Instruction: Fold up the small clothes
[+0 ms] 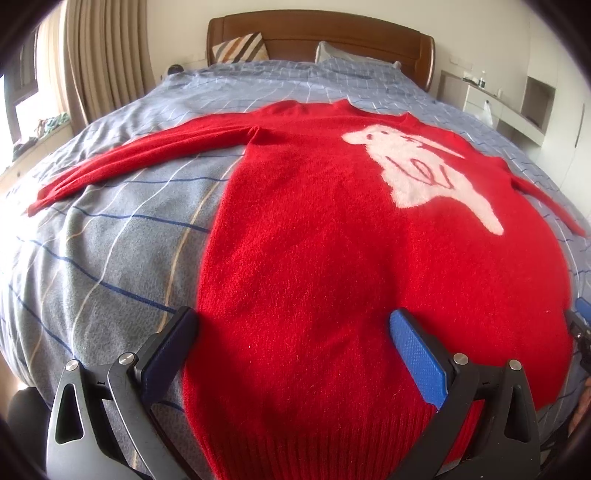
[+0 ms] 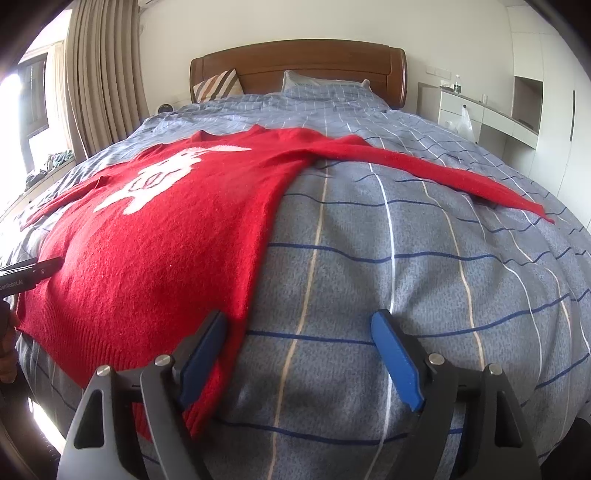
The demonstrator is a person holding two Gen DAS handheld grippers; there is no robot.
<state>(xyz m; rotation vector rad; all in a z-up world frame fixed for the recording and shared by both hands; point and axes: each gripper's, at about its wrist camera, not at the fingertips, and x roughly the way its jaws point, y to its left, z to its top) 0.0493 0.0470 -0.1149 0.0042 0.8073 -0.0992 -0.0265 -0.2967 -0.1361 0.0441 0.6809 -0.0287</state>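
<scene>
Okay, landmark is the red sweater (image 1: 332, 240), lying flat and face-up on the blue-grey checked bedspread (image 1: 110, 258), collar toward the wooden headboard (image 1: 314, 33), ribbed hem toward me. Far left of the sweater: beige curtains (image 1: 107, 62) and a bright window. One sleeve runs out leftward from the sweater's shoulder, straight across the bedspread, cuff well apart from the body. My left gripper (image 1: 293, 328) sits low over the sweater's hem end, jaws spread wide; the dark left pad is at the sweater's left side edge, the blue right pad (image 1: 417, 354) is over the red knit, with the fabric lying flat between them and nothing pinched. White animal figure (image 1: 421, 170) on the sweater's chest, toward the collar from my left gripper. Beyond the collar: a striped cushion (image 1: 242, 48) and a pillow against the headboard. My right gripper (image 2: 299, 332) is at the sweater's right hem corner, jaws apart and gripping nothing; the left pad rests at the red edge, the right blue pad (image 2: 395, 362) is over bare bedspread just beside the sweater. The other sleeve stretches rightward from the sweater's shoulder over the bedspread. Right of the sweater, well apart: a white desk unit (image 2: 491, 118) against the wall.
</scene>
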